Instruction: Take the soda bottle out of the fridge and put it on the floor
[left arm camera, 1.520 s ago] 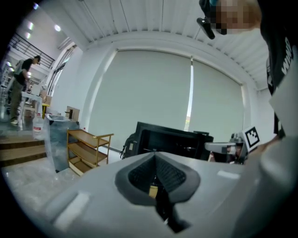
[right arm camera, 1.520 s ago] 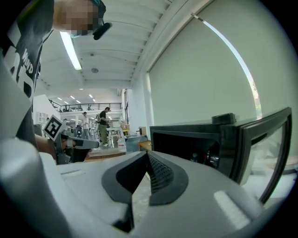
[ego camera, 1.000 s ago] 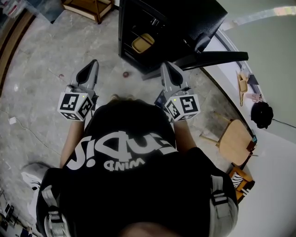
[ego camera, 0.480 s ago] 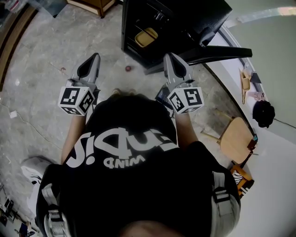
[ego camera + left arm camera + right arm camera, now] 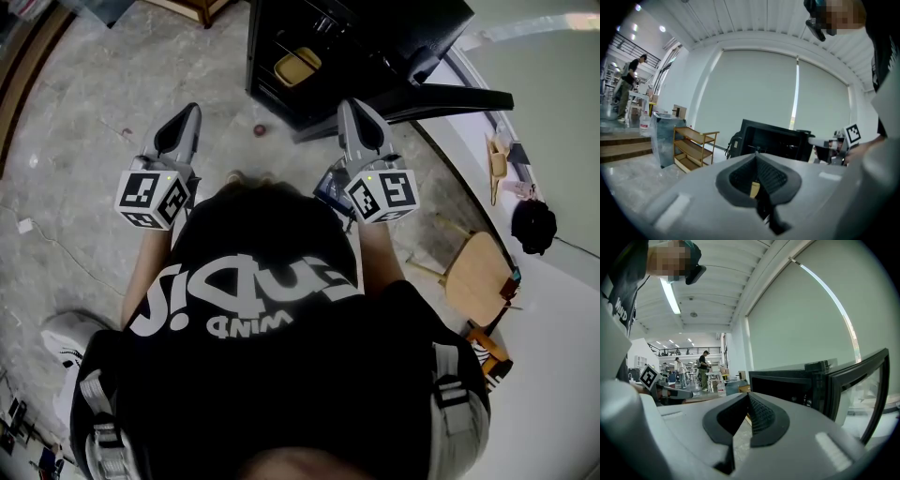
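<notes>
Floor (image 5: 84, 141): grey marbled stone, filling most of the head view.

Fridge (image 5: 375, 37): black, standing on the floor ahead of the person, with its door (image 5: 450, 98) swung wide open to the person's right. The interior is dark with wire shelves.

Person: black printed shirt (image 5: 253, 309), seen from above. One white shoe (image 5: 61, 337) shows at lower left.

Wooden chair (image 5: 478, 281): to the person's right, by the white wall.

Wooden shelf unit (image 5: 691, 147): against the far wall, left of the fridge in the left gripper view.

Left hand-held gripper (image 5: 192, 111): held out in front of the chest over bare floor, pointing forward. Its own view shows the jaws closed tip to tip with nothing between them, touching nothing.

Right hand-held gripper (image 5: 349, 105): level with the left one and well apart from it, aimed at the open fridge but not touching it. The jaws are fully closed and empty.

Yellowish item (image 5: 298, 66): lies on a shelf inside the fridge, toward its left side, clear of both grippers. It is too small to tell whether this is the soda bottle.

Small reddish object (image 5: 260, 130): on the floor just in front of the fridge, between the two gripper tips.
</notes>
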A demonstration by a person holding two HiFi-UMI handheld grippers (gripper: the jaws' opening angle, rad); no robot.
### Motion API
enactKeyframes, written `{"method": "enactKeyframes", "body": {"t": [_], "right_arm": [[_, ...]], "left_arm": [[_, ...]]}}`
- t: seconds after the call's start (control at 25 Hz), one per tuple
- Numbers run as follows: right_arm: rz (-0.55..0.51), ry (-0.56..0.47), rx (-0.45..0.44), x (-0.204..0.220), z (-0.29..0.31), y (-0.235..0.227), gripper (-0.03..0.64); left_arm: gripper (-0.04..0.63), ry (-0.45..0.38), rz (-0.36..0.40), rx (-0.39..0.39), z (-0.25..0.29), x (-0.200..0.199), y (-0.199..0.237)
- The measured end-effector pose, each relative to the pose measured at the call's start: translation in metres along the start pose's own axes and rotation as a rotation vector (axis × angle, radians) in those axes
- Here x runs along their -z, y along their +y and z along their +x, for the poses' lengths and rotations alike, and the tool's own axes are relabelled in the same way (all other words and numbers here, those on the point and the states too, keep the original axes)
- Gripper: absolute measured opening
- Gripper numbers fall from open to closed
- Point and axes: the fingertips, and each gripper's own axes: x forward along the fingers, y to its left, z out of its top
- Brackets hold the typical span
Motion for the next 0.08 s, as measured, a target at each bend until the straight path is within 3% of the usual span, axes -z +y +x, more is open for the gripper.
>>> {"method": "enactKeyframes", "body": {"t": [0.08], "right_arm": [[0.001, -0.001, 0.001, 0.0001, -0.0007, -0.0009, -0.002]], "left_arm": [[0.002, 0.003, 0.000, -0.003, -0.0009, 0.0019, 0.0011]]}}
